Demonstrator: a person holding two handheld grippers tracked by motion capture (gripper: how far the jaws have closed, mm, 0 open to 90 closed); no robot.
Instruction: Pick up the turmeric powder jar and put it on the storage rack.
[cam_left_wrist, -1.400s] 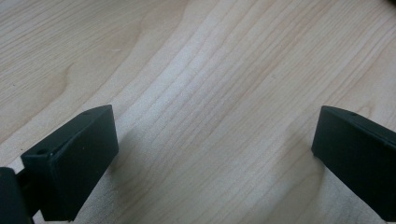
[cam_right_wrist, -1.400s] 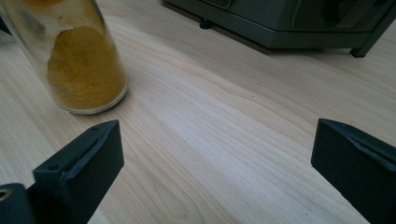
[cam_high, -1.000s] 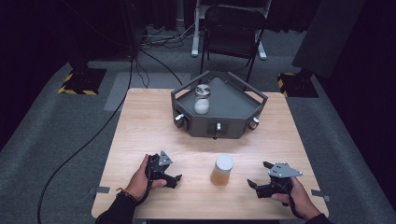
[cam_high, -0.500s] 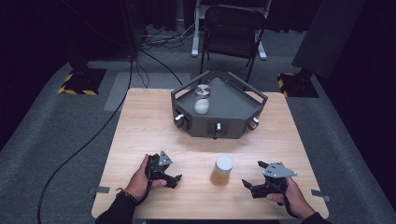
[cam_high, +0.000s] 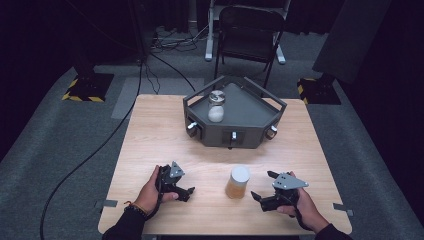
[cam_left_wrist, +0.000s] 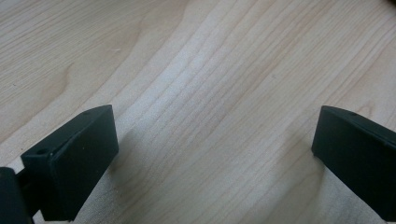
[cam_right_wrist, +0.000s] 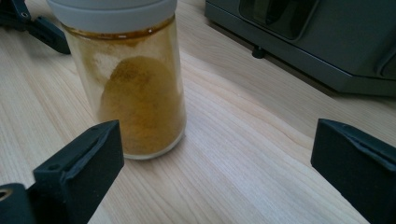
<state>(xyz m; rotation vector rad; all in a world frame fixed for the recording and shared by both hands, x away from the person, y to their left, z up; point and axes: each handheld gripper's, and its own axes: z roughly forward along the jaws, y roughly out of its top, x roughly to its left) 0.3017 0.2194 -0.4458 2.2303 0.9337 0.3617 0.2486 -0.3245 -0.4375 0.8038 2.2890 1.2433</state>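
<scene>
Item: spice jar (cam_high: 238, 182), clear glass, pale lid, part-filled with ochre powder; stands upright on the bench (cam_high: 150, 130), near its front edge, between the two hands and well short of the grey rack (cam_high: 250, 107). Rack: angular, with knobs along its front faces; holds a second jar (cam_high: 216, 106) of white powder on its top tray. Right tool (cam_high: 264, 192): jaws wide apart, empty, low over the bench just beside the spice jar and pointed toward it; in the right gripper view the jar (cam_right_wrist: 133, 84) sits ahead of the left jaw rather than centred in the gap, untouched. Left tool (cam_high: 186, 191): jaws apart, empty, resting on bare wood, near the jar on its other side. Step in hand, by judgement: approach to the spice jar by the right tool, grasp not yet made. Next move calls for: shift the right tool sideways to centre the jar between the jaws, advance around the glass body below the lid, then close gently so the jar stays upright.
</scene>
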